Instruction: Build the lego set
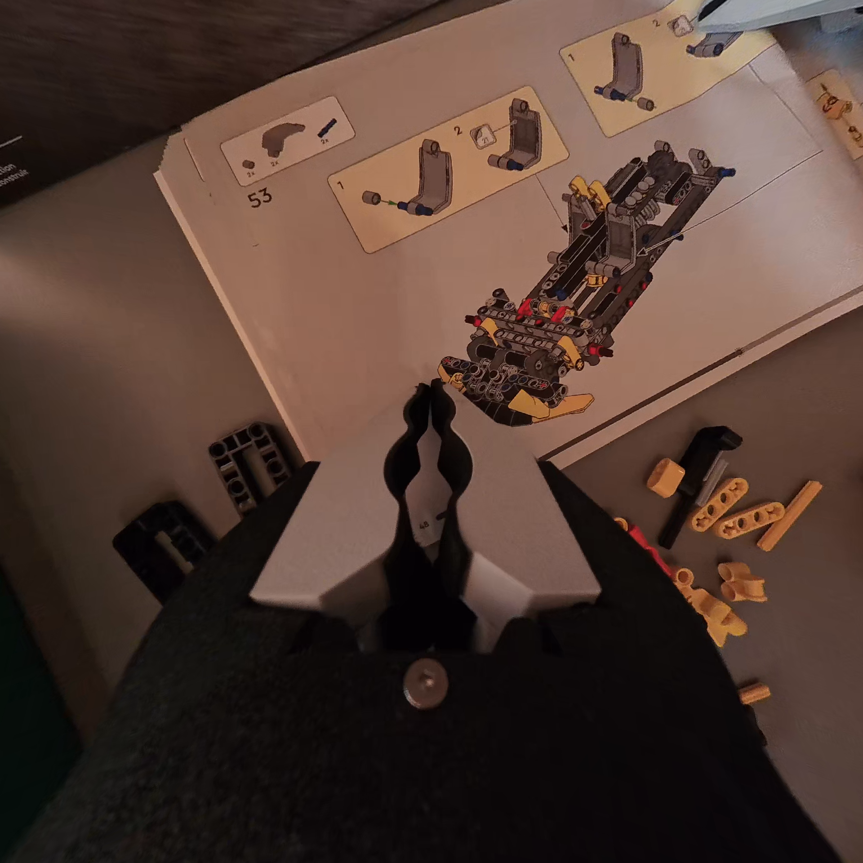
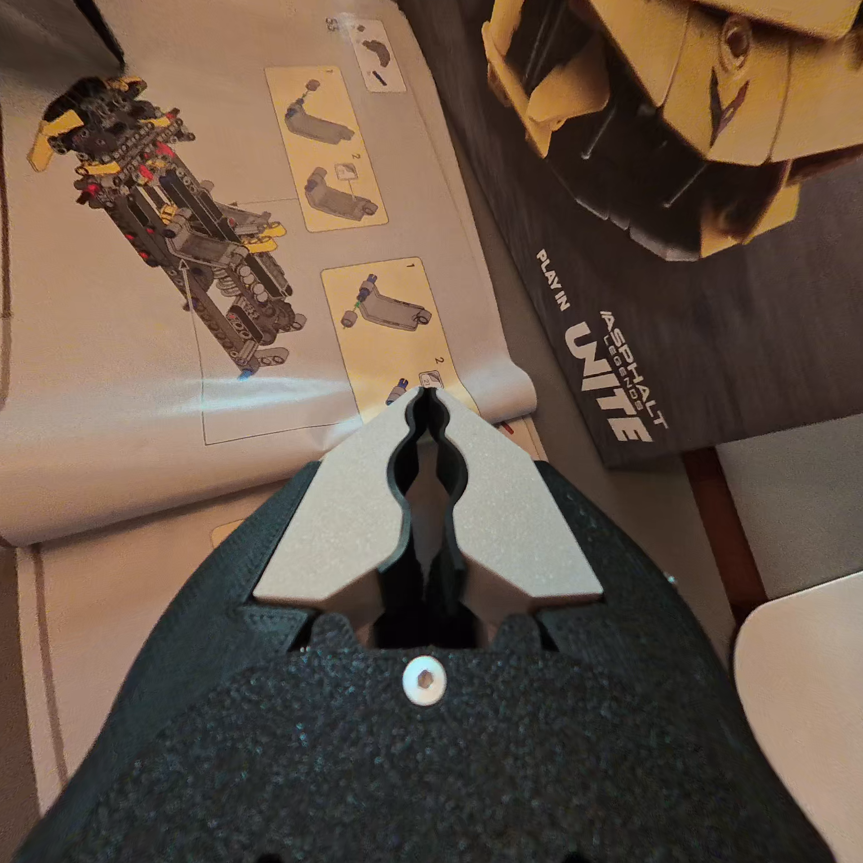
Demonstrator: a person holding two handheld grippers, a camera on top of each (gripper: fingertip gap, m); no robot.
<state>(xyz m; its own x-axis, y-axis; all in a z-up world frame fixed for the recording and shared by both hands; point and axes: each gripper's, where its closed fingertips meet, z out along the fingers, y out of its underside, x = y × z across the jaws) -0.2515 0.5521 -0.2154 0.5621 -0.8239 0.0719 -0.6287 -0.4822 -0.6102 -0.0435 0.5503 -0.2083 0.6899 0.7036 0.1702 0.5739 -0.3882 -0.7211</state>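
- Left gripper [image 1: 429, 385]: closed to the tips, nothing between them, poised over the near edge of the open instruction booklet [image 1: 355, 289].
- Just left of it on the grey table [image 1: 93, 327]: a black frame piece [image 1: 161, 544] nearest, a dark grey frame piece [image 1: 250, 462] beyond, hard against the booklet's corner.
- To its right, off the booklet's lower edge: loose lego parts, namely a small tan cylinder [image 1: 754, 693] nearest, yellow connectors [image 1: 742, 581], two yellow holed beams [image 1: 738, 509], a yellow axle [image 1: 789, 516], a black L-shaped piece [image 1: 696, 476].
- Red piece [image 1: 647, 544] half hidden behind the gripper body.
- Right gripper [image 2: 427, 392]: tips nearly meeting, empty, over a curled page of the same booklet [image 2: 140, 420].
- Farther right: the dark set box [image 2: 700, 327], printed with a yellow car, alongside the booklet's edge.
- Pale rounded object [image 2: 803, 677] at the near right, unidentifiable.
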